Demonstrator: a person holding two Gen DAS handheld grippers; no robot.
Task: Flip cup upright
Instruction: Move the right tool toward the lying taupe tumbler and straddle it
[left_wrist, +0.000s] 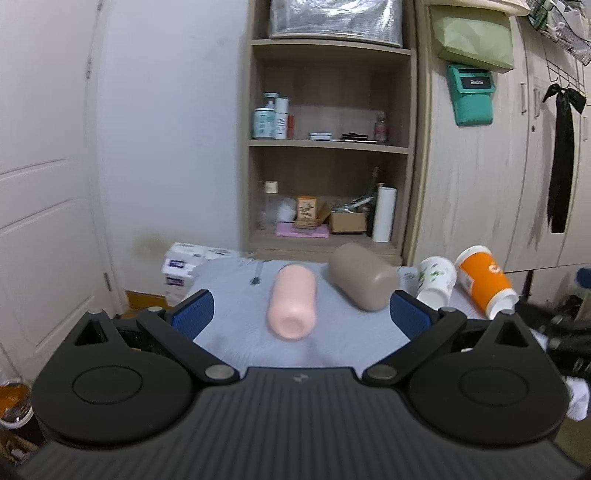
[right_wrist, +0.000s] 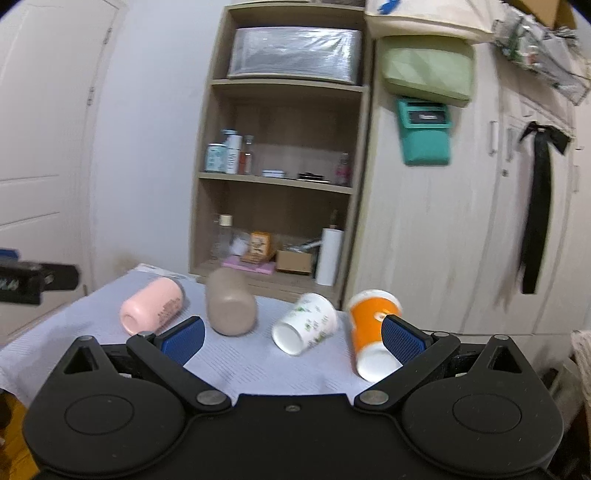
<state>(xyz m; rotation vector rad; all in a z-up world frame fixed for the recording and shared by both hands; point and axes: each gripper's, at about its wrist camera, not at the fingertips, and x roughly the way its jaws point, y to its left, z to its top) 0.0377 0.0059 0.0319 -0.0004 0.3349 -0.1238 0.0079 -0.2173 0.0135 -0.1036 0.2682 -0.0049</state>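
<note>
Several cups lie on their sides on a pale blue cloth (left_wrist: 236, 325) (right_wrist: 236, 365). From left to right they are a pink cup (left_wrist: 292, 301) (right_wrist: 151, 311), a taupe cup (left_wrist: 364, 277) (right_wrist: 231, 301), a white floral paper cup (left_wrist: 436, 280) (right_wrist: 306, 324) and an orange paper cup (left_wrist: 485, 282) (right_wrist: 369, 328). My left gripper (left_wrist: 301, 314) is open and empty, with the pink cup between and beyond its fingers. My right gripper (right_wrist: 293, 338) is open and empty, level with the white floral cup. Its right pad (right_wrist: 400, 338) overlaps the orange cup.
A wooden shelf unit (left_wrist: 328, 147) (right_wrist: 280, 184) with bottles and boxes stands behind the table. A white door (left_wrist: 40, 184) is at the left and pale cupboards (right_wrist: 461, 221) at the right. The left gripper's side (right_wrist: 33, 282) shows in the right wrist view.
</note>
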